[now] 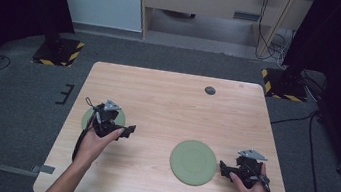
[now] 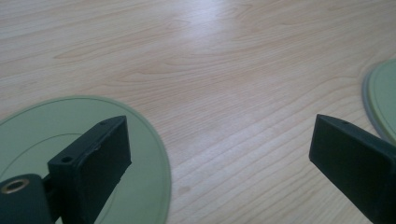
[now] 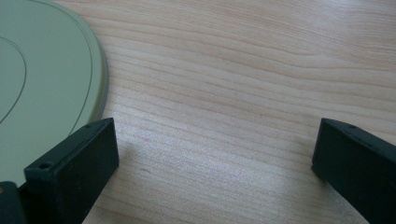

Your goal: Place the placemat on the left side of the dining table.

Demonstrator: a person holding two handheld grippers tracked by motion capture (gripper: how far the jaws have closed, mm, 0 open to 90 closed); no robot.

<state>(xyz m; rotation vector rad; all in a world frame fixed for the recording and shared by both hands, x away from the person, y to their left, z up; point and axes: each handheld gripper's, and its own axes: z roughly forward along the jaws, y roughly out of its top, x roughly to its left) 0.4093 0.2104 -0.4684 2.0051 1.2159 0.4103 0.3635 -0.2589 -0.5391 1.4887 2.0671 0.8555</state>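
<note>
Two flat, round, pale green plates lie on a light wooden table (image 1: 168,100); the larger plate (image 1: 193,162) sits right of centre near the front edge, faint rings on its face; the smaller plate (image 1: 87,117) lies at the left, partly covered by the left gripper (image 1: 129,130), whose jaws stand wide apart with nothing between them; the right gripper (image 1: 222,166), jaws likewise spread and empty, rests just beside the larger plate's right rim; a small dark disc (image 1: 210,90) lies well apart near the far edge.
</note>
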